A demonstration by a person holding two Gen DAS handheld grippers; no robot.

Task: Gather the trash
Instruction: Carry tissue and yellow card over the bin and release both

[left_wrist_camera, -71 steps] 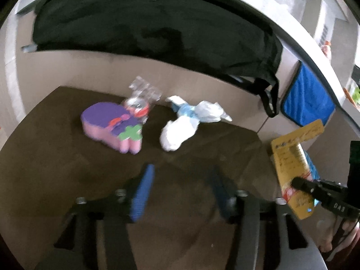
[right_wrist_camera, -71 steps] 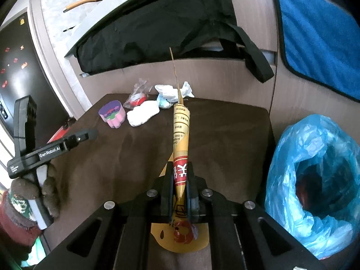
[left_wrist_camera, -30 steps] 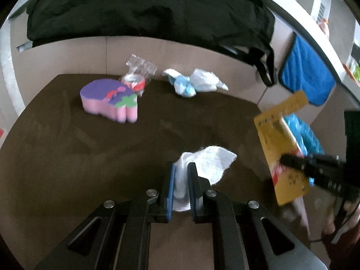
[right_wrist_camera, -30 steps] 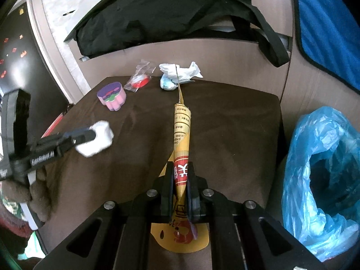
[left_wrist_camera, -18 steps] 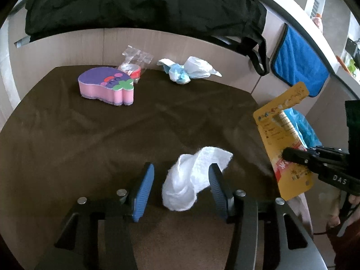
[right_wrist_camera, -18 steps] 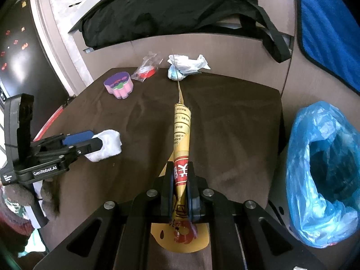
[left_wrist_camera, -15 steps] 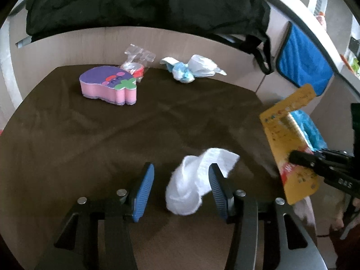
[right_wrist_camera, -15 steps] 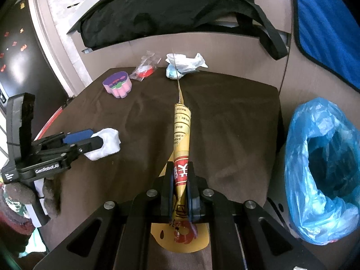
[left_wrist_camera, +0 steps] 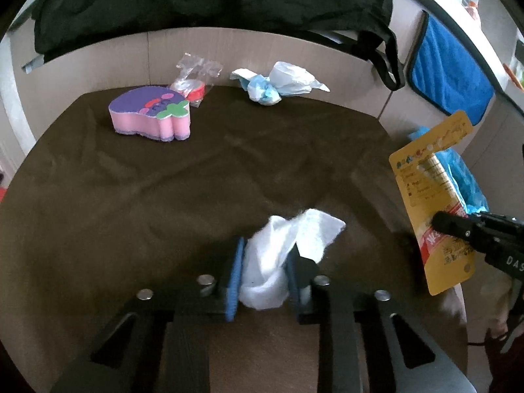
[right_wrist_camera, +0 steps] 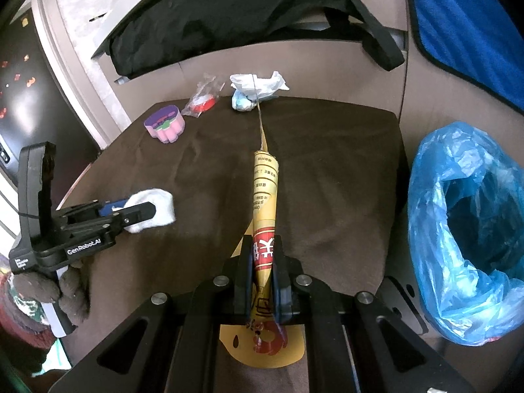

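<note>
My left gripper (left_wrist_camera: 264,252) is shut on a white crumpled tissue (left_wrist_camera: 288,239) just above the dark brown table (left_wrist_camera: 163,177); it also shows in the right wrist view (right_wrist_camera: 144,208) with the tissue (right_wrist_camera: 157,208). My right gripper (right_wrist_camera: 263,245) is shut on a flat yellow cardboard package (right_wrist_camera: 263,196), which also shows in the left wrist view (left_wrist_camera: 429,177). A blue plastic trash bag (right_wrist_camera: 458,229) stands open right of the table. At the far edge lie a white-and-blue wad of paper (left_wrist_camera: 278,82) and a clear wrapper with red tape (left_wrist_camera: 193,78).
A pink and purple foam toy (left_wrist_camera: 150,113) sits at the far left of the table. A black bag (left_wrist_camera: 196,3) lies on the ledge behind. A blue cloth (left_wrist_camera: 448,72) hangs on the wall at the right.
The left gripper's jaws, open around the tissue half a second ago, have closed on it. The right gripper keeps holding the yellow package, hardly moved.
</note>
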